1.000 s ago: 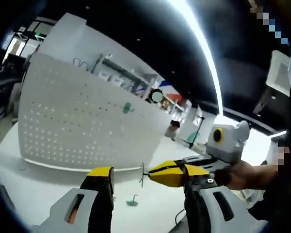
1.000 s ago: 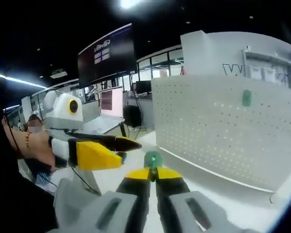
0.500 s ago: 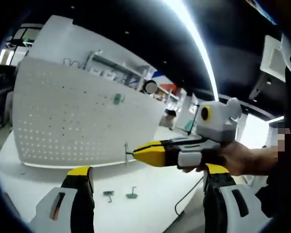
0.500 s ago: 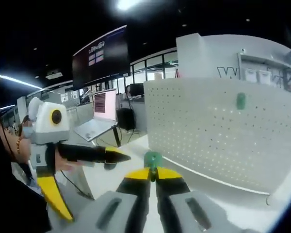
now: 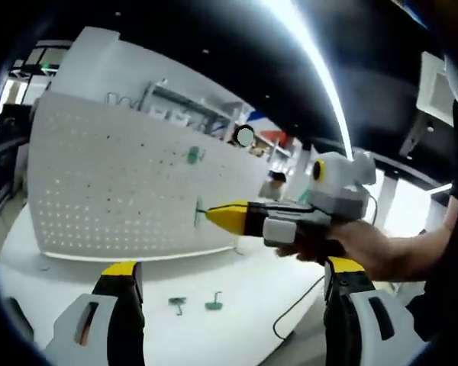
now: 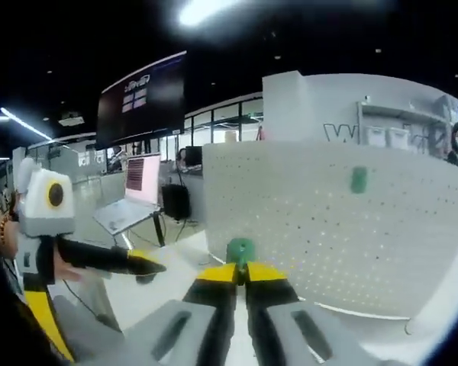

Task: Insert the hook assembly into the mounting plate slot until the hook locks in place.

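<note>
A white pegboard mounting plate (image 5: pixel 114 191) stands upright on the white table, with one green hook (image 5: pixel 193 155) mounted on it. My right gripper (image 5: pixel 214 216) comes in from the right, held by a hand, shut on a green hook assembly (image 5: pixel 198 212) whose tip is close to the board face. In the right gripper view the shut yellow jaws (image 6: pixel 240 271) pinch the hook's green base (image 6: pixel 240 250), pointing at the pegboard (image 6: pixel 328 221) below the mounted hook (image 6: pixel 359 180). My left gripper (image 5: pixel 233 268) is wide open with nothing in it, low over the table.
Two loose green hooks (image 5: pixel 177 303) (image 5: pixel 214 303) lie on the table (image 5: pixel 237 320) in front of the board. The left gripper (image 6: pixel 141 263) shows at the left of the right gripper view, with a laptop (image 6: pixel 130 210) on a desk behind it. A cable runs across the table at right.
My right gripper has carried the hook forward, closer to the pegboard. The left gripper's jaws have spread wider, and it has fallen back away from the right gripper.
</note>
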`<state>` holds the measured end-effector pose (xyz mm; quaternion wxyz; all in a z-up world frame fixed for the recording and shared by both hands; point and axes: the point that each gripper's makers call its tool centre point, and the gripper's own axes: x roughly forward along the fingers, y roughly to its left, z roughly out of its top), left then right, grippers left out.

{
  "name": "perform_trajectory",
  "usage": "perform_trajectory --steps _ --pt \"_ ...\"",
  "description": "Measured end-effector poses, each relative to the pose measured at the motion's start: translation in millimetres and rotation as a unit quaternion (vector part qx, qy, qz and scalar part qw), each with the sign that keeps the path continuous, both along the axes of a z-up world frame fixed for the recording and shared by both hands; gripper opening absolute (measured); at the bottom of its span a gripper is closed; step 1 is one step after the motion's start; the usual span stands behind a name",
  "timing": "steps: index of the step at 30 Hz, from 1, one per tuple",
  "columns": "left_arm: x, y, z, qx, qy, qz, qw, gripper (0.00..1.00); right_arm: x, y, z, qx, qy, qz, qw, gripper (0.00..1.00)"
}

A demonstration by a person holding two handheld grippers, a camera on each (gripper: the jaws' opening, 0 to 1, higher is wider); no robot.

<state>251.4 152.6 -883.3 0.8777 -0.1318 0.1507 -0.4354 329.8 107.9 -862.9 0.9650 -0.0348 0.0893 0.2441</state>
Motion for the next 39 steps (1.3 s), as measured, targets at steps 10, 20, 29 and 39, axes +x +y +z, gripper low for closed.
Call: perform_trajectory --steps 10,20,29,39 --pt "-0.1 9.0 -9.3 0.01 0.012 0.011 0.9998 1.0 39.1 -35.5 25.3 -0.03 -0.077 -0.079 0.9934 0.0" --pt "2.0 12.4 -8.0 0.011 0.008 0.009 0.9999 1.0 75.6 -69.4 37.1 -0.052 -0.094 -0.116 0.9875 0.01" --pt "0.6 14.5 -9.9 0.023 0.006 0.005 0.9997 1.0 102.0 -107.3 52.7 -0.064 -0.105 -0.156 0.9801 0.01" --pt "4.6 20.0 -10.3 0.025 0.007 0.012 0.9996 1.0 123.1 -147.4 66.6 -0.053 -0.115 -0.204 0.9707 0.01"
